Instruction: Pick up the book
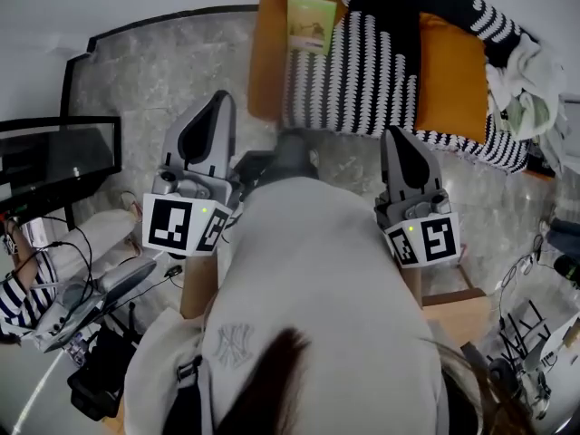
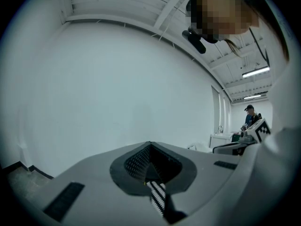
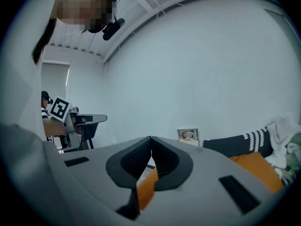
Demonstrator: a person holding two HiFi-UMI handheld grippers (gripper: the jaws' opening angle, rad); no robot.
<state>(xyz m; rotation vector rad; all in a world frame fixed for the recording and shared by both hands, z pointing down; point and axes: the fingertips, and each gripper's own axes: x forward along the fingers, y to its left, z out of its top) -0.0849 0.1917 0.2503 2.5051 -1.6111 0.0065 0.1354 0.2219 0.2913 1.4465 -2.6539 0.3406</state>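
Looking down from the head, the book (image 1: 311,25) lies on the orange cushion (image 1: 269,62), well ahead, between left tongs (image 1: 220,100) and right tongs (image 1: 396,136), its long side pointing away. Left gripper view: clenched, empty, no book. Right gripper view: clenched, empty, the book (image 3: 188,135) ahead, slightly right.

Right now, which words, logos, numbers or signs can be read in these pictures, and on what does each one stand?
"NY": interlocked letters stitched on the person's grey top.
The book: the print on its green cover is too small to read.
The marker cubes: only black-and-white square patterns, no words.
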